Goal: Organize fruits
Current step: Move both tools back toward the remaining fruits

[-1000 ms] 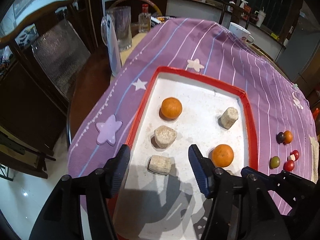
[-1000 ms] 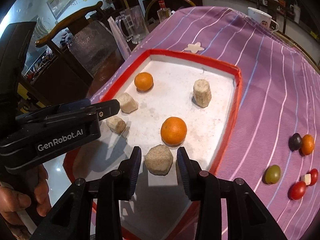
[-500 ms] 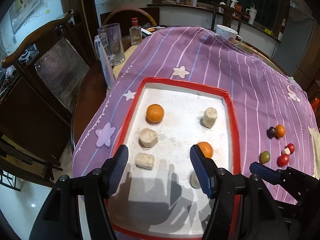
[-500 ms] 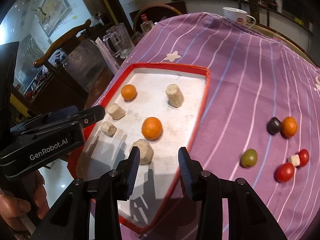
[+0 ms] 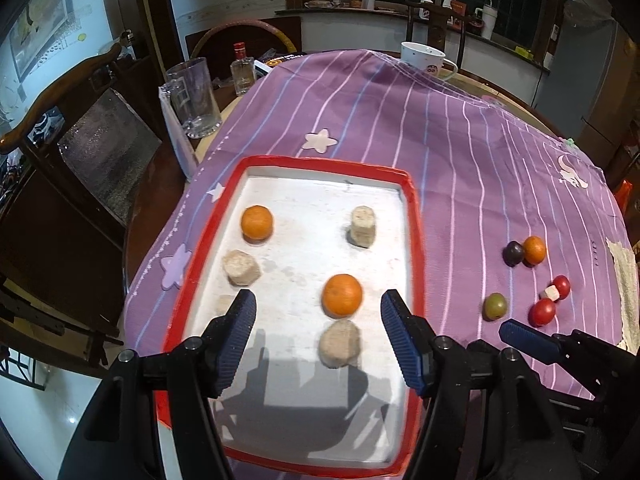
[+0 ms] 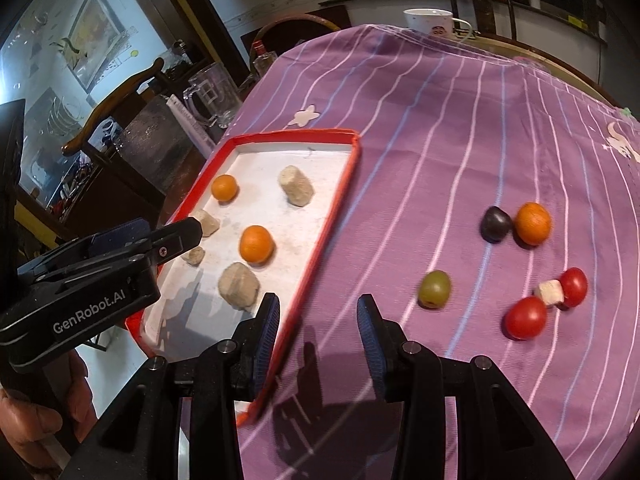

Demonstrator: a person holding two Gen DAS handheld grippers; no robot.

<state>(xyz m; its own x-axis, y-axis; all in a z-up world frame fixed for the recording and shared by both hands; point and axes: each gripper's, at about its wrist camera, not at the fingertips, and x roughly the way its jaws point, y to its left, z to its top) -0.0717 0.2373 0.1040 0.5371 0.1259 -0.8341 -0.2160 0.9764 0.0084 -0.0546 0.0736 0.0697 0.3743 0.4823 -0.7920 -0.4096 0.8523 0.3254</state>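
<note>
Left wrist view: the left gripper (image 5: 316, 340) hangs half open and empty over the scuffed white, red-rimmed rectangular tray (image 5: 416, 240), with a glossy round orange (image 5: 342, 295) and a rough beige lump (image 5: 339, 343) lying between its ribbed blue pads. Right wrist view: the right gripper (image 6: 318, 336) is narrowly open, holding nothing, above the tray's red edge and the striped purple cloth (image 6: 440, 140), where a smooth green grape (image 6: 435, 289), two shiny red tomatoes (image 6: 525, 317), a dark plum (image 6: 495, 224) and another small orange (image 6: 532, 223) sit loose.

oranges: three, two in the tray (image 5: 416, 240) and one right of it
beige chunks: four in the tray
red tomatoes: two, right of the tray
green fruit: one
dark fruit: one
white cube: one
mugs: two
</note>
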